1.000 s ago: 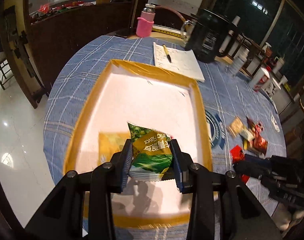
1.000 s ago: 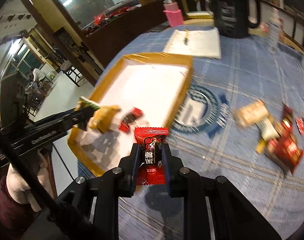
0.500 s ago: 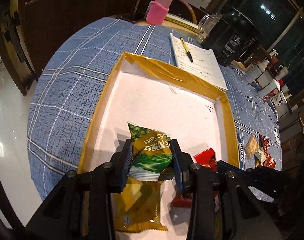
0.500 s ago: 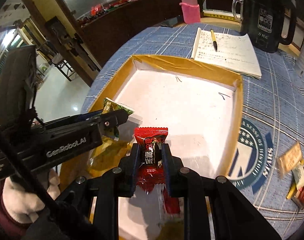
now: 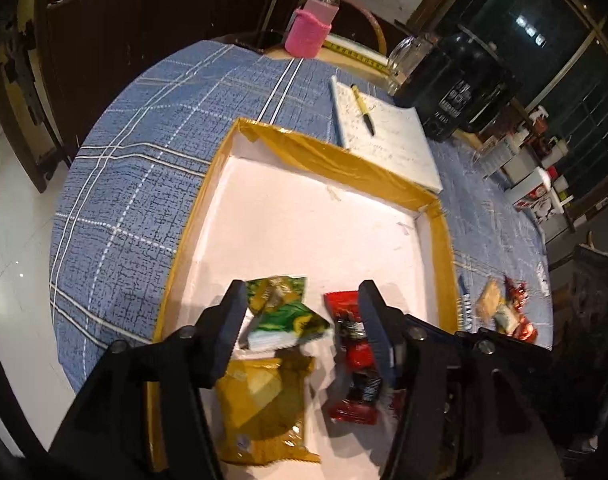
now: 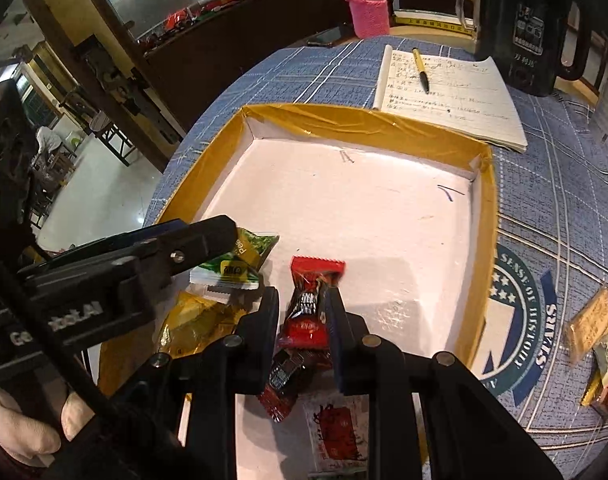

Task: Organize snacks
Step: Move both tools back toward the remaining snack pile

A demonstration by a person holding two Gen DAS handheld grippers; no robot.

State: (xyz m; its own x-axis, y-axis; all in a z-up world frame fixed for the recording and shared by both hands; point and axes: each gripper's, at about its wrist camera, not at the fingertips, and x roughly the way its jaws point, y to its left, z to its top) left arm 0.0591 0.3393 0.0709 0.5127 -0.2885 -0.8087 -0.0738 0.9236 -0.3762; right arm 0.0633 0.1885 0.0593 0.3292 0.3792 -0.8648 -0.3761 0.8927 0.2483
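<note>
A yellow-rimmed white tray point(image 5: 344, 160) point(image 6: 364, 120) lies on the blue checked cloth. Over its near end, my left gripper point(image 5: 304, 300) has its jaws opening. The green pea packet point(image 5: 288, 312) point(image 6: 240, 264) sits tilted and loose between them, above a yellow packet point(image 5: 264, 404) point(image 6: 192, 320) on the tray floor. Just to the right, my right gripper point(image 6: 302, 300) pinches a red candy point(image 6: 310, 304) upright; its jaws are starting to ease apart. Under it lie another red candy point(image 6: 284, 376) and a white packet with red print point(image 6: 336, 428).
Behind the tray are a notebook with a pen point(image 5: 384, 136), a bottle in a pink sleeve point(image 5: 310, 28) and a large black jug point(image 5: 464, 92). Several loose snacks point(image 5: 500, 312) point(image 6: 592, 332) lie on the cloth to the right. The table edge drops off at left.
Both grippers have come in over the tray's near end and lower. The left jaws have spread and the green packet has tipped over, free of the pads. The red candy stays between the right fingers.
</note>
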